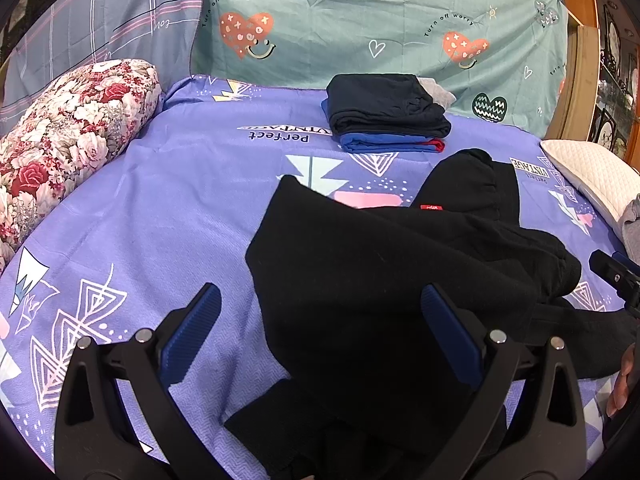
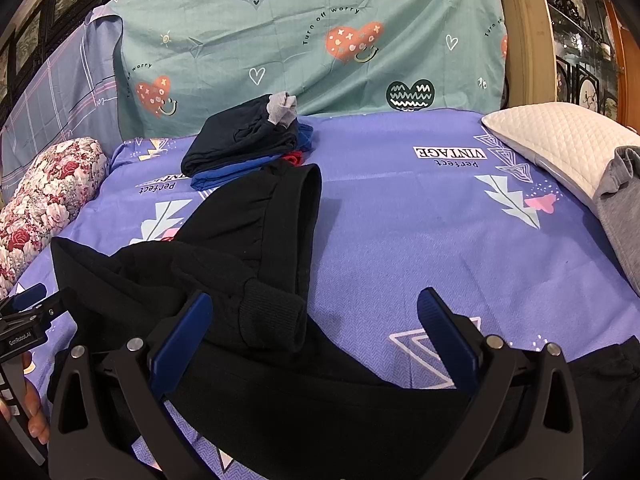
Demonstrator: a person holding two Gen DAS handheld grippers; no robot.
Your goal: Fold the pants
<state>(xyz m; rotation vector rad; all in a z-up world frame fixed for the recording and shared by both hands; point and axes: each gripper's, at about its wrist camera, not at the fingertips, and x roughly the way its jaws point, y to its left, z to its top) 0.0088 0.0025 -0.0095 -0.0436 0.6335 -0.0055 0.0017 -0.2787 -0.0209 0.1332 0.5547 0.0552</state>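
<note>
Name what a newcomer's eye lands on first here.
The black pants lie rumpled in the middle of the purple printed bedsheet, right ahead of the open left gripper and right gripper. Behind them sits a stack of folded clothes, against the teal heart-print sheet. A floral bolster lies on the left edge, a white quilted pillow on the right.

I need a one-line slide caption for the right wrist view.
Open right gripper above black pants on a purple bedsheet.
</note>
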